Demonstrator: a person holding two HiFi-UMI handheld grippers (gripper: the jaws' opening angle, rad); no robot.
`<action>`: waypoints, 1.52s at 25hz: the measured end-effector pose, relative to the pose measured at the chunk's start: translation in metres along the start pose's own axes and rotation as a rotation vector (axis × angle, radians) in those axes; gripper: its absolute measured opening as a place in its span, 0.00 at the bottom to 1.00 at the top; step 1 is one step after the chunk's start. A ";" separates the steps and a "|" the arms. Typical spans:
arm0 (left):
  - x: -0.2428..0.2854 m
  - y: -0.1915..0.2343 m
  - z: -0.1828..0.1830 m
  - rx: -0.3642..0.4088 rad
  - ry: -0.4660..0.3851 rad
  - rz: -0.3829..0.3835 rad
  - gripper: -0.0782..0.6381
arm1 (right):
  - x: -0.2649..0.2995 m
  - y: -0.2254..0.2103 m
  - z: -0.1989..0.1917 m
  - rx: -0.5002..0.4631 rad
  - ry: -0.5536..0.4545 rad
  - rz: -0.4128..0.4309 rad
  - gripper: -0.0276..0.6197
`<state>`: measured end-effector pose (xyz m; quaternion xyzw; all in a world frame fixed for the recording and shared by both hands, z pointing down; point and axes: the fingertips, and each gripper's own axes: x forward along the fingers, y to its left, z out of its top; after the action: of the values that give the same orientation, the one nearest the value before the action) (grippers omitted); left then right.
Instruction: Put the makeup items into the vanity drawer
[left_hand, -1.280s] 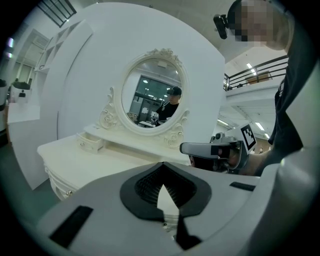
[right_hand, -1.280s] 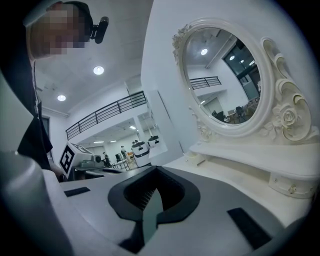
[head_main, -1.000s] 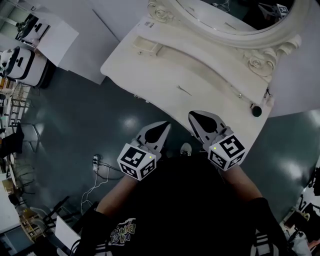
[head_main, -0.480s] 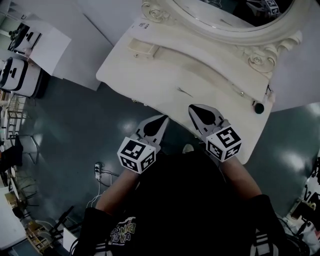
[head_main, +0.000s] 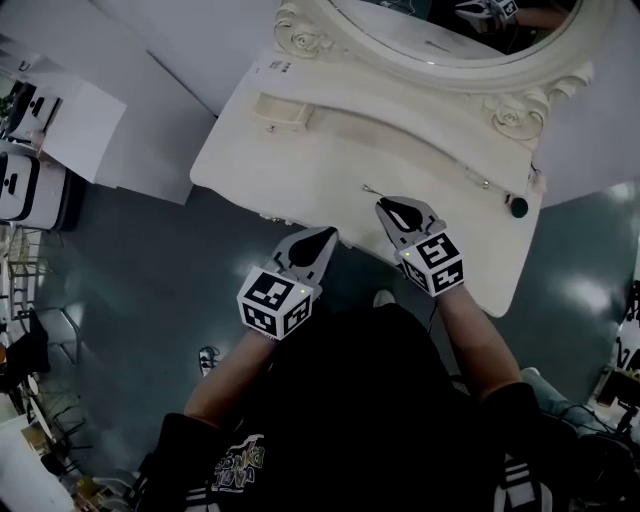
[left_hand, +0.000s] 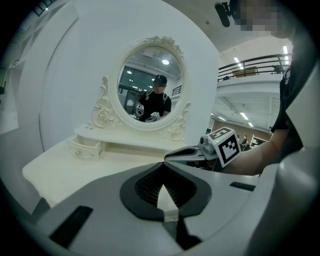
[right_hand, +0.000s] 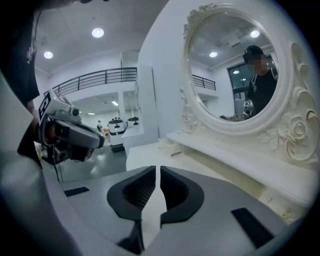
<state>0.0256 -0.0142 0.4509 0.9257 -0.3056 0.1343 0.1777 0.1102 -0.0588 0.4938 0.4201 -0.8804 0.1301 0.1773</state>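
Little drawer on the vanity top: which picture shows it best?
The left gripper view: the little drawer faces it, front visible. The head view shows only its top; the right gripper view shows it tiny and far.

The vanity top lies open across its middle, bounded behind by the mirror frame and a small drawer box, with a thin pin and a dark round item towards its right

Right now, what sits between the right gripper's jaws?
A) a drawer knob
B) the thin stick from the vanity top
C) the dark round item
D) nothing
D: the right gripper has its jaws almost together with nothing in the slit, and the thin stick lies on the vanity top ahead of it.
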 end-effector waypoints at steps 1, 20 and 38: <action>-0.001 0.004 0.001 0.000 0.002 -0.006 0.11 | 0.006 -0.004 -0.005 -0.017 0.025 -0.007 0.09; -0.001 0.057 -0.018 -0.063 0.038 -0.108 0.11 | 0.106 -0.048 -0.104 -0.127 0.504 0.051 0.24; 0.003 0.083 -0.007 -0.055 0.029 -0.159 0.11 | 0.113 -0.044 -0.106 -0.103 0.533 -0.009 0.11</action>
<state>-0.0242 -0.0746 0.4787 0.9397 -0.2323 0.1251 0.2174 0.1005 -0.1242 0.6403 0.3652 -0.8063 0.1904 0.4246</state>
